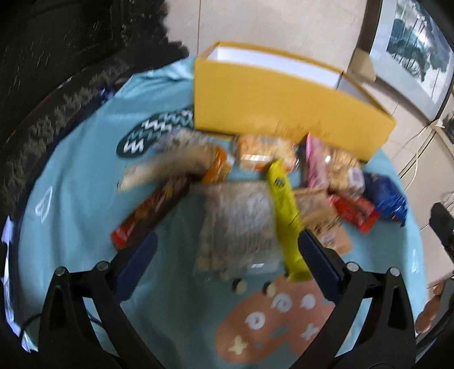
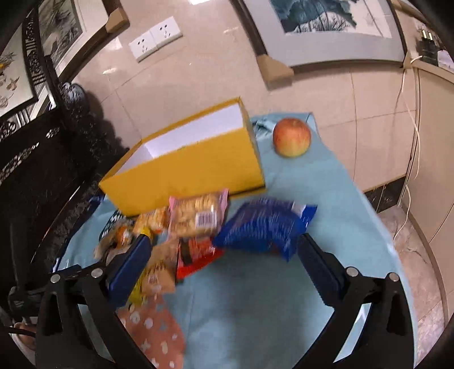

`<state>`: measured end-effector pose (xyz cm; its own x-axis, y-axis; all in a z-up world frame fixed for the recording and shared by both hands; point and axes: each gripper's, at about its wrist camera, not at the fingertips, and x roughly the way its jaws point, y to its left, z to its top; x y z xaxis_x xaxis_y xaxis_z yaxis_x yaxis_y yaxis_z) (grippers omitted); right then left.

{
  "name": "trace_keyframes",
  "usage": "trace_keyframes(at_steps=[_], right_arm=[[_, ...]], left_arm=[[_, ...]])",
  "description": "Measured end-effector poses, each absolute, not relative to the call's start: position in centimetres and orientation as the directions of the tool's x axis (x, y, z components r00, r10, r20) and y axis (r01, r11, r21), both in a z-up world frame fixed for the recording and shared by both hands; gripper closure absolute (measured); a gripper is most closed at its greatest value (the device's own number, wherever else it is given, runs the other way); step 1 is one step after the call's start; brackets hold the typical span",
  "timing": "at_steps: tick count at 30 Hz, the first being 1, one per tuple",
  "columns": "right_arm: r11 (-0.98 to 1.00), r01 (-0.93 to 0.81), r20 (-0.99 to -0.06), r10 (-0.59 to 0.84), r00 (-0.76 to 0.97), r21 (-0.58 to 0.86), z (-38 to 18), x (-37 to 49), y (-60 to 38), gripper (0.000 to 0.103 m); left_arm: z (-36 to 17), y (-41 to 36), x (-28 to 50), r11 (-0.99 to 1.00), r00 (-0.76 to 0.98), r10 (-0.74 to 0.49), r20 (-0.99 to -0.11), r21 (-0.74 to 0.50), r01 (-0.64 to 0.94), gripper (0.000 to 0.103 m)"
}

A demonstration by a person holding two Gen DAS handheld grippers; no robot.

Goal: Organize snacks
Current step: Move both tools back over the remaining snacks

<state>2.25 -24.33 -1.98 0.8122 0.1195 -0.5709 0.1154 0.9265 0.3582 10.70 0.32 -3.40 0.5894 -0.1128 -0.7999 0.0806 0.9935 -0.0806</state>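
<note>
A pile of snack packets lies on a light blue cloth [image 1: 71, 176] in front of an open yellow box [image 1: 283, 110] with a white inside. My left gripper [image 1: 227, 241] is open above a clear bag of nuts [image 1: 238, 227], with a yellow-green bar [image 1: 286, 215] by its right finger and a red-brown bar [image 1: 150, 215] to the left. My right gripper [image 2: 224, 247] is open over the cloth, just before a blue packet [image 2: 266, 224], a red packet [image 2: 195, 252] and a pink cracker packet [image 2: 198, 215]. The yellow box [image 2: 193, 173] stands behind them.
An apple [image 2: 292, 137] sits on the cloth right of the box. A dark carved screen [image 2: 42, 159] stands to the left and a tiled wall with framed pictures [image 2: 326, 25] behind. The table edge [image 2: 377, 215] drops off on the right. Cables [image 2: 411, 159] hang beyond.
</note>
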Motion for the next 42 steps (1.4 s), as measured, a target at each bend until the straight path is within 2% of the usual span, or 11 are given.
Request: trace_keyframes(at_steps=[10, 15, 16, 18, 19, 25, 33, 34, 36, 38, 42], right_arm=[[0.895, 0.132, -0.575, 0.155, 0.803, 0.426, -4.1, 2.3, -25.2, 0.001], [0.876, 0.129, -0.584, 0.193, 0.788, 0.464, -5.3, 2.6, -25.6, 0.001], [0.876, 0.131, -0.589, 0.195, 0.784, 0.464, -5.5, 2.7, -25.6, 0.001], [0.877, 0.131, -0.594, 0.197, 0.78, 0.462, -5.7, 2.8, -25.5, 0.001], [0.88, 0.129, -0.598, 0.198, 0.777, 0.458, -5.8, 2.9, -25.4, 0.001], [0.894, 0.123, -0.621, 0.196, 0.759, 0.432, -6.4, 3.3, -24.6, 0.001], [0.913, 0.103, -0.623, 0.184, 0.761, 0.395, -6.5, 3.4, -23.6, 0.001], [0.918, 0.097, -0.621, 0.18, 0.763, 0.385, -6.4, 3.3, -23.4, 0.001], [0.923, 0.09, -0.63, 0.181, 0.755, 0.373, -6.2, 3.4, -23.1, 0.001], [0.936, 0.076, -0.637, 0.174, 0.751, 0.345, -5.6, 3.2, -22.5, 0.001], [0.99, 0.061, -0.657, 0.037, 0.753, 0.126, -4.8, 3.5, -19.7, 0.001]], left_arm=[[-4.8, -0.3, 11.8, 0.995, 0.571, -0.099, -0.815, -0.079, 0.059, 0.002], [-7.1, -0.2, 14.0, 0.995, 0.489, -0.1, -0.866, -0.102, 0.023, 0.004], [-7.4, 0.0, 14.2, 0.991, 0.482, -0.126, -0.867, -0.132, 0.021, 0.007], [-7.3, 0.1, 14.2, 0.991, 0.506, -0.124, -0.854, -0.129, 0.025, 0.023], [-7.1, 0.1, 14.2, 0.992, 0.513, -0.124, -0.849, -0.124, 0.034, 0.038], [-7.2, 1.8, 14.3, 0.976, 0.491, -0.211, -0.845, -0.205, 0.067, 0.04], [-7.7, 0.7, 15.5, 0.991, 0.505, -0.131, -0.853, -0.113, 0.066, 0.029], [-7.7, 0.6, 15.5, 0.993, 0.508, -0.116, -0.854, -0.098, 0.063, 0.03], [-7.6, 0.8, 15.2, 0.995, 0.518, -0.1, -0.85, -0.083, 0.056, 0.042], [-7.0, 1.8, 14.6, 0.99, 0.527, -0.139, -0.839, -0.129, 0.056, 0.055], [-6.1, 4.0, 12.6, 0.982, 0.551, -0.174, -0.816, -0.187, 0.032, 0.057]])
